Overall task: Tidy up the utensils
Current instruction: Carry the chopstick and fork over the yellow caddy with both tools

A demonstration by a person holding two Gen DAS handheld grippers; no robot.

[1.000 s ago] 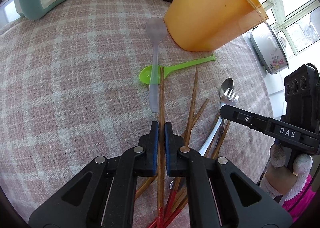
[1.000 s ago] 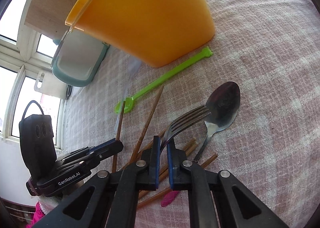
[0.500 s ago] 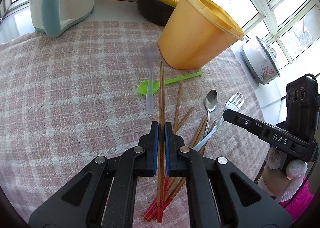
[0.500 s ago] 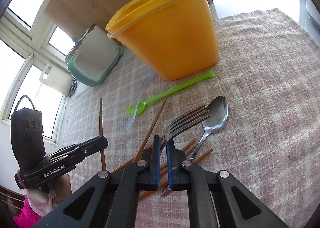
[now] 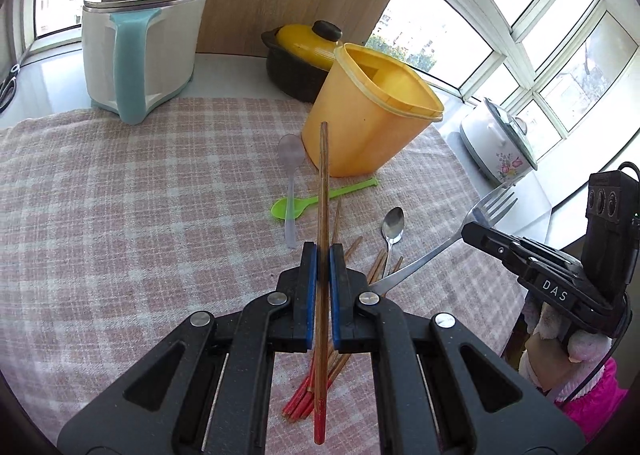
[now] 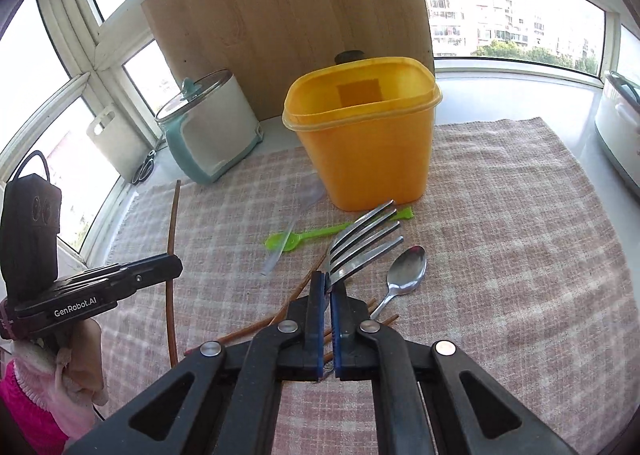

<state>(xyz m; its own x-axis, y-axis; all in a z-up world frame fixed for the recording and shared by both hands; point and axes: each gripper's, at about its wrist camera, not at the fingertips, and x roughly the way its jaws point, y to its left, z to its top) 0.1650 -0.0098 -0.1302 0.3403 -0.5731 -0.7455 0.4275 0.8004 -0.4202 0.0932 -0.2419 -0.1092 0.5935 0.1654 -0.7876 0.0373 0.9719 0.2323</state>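
In the left wrist view, the left gripper (image 5: 323, 255) is clenched on one thin wooden chopstick (image 5: 322, 191) with a red lower end; its round stick points straight ahead, above the table (image 5: 120, 215), which is covered with a woven pink checked cloth. Ahead of the gripper stands the orange plastic container (image 5: 372, 123), open at the top, with rounded corners. Between the gripper and the container lie a clear plastic spoon (image 5: 291, 175) and a green plastic spoon (image 5: 316, 201), crossing each other. To the right of the gripper lies a small metal spoon (image 5: 393, 229), and under it a bundle of chopsticks (image 5: 320, 387).

In the right wrist view, the right gripper (image 6: 327, 295) is closed tightly on the handle of a shiny metal fork (image 6: 362, 243), with its four prongs toward the container (image 6: 360, 139).
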